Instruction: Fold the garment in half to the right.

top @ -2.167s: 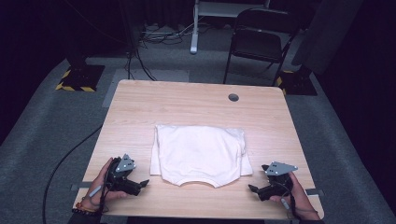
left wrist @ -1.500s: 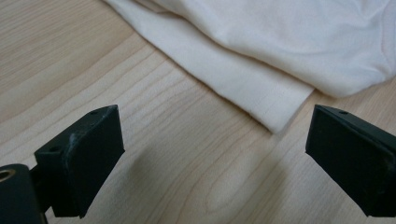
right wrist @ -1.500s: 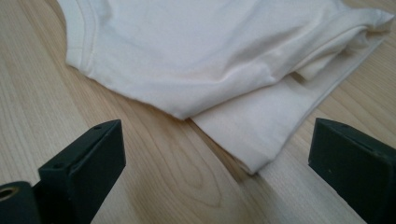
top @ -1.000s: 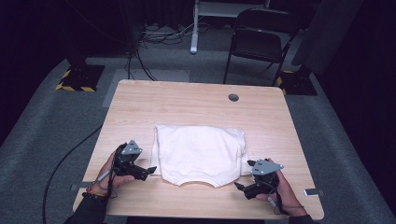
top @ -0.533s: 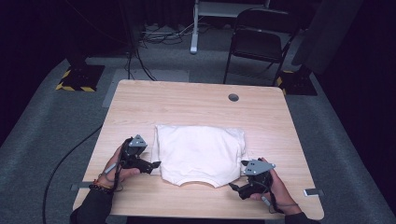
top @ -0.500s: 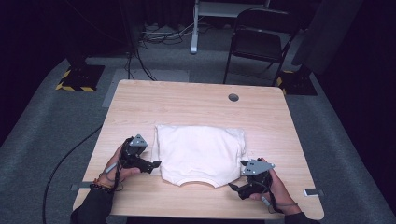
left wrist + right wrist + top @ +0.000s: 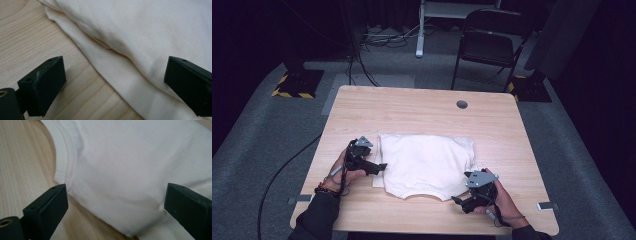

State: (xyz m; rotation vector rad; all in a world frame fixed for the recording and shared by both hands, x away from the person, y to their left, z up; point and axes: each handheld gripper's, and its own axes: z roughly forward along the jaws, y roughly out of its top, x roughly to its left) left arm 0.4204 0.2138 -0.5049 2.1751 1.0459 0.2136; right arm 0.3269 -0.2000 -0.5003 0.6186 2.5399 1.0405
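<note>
Left gripper [image 7: 382, 166] straddling side hem of white T-shirt [image 7: 427, 162], jaws spread wide — lining up grip. Right gripper [image 7: 455, 199] likewise gaping beside collar [image 7: 65, 152], nothing pinched — readying fold, likely.

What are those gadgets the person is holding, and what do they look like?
Each is a black hand-held gripper, left and right, topped by a grey three-cornered plate, with two blocky black jaws. A dark cable trails from the left one. The person wears dark sleeves and a beaded bracelet on the left wrist.
</note>
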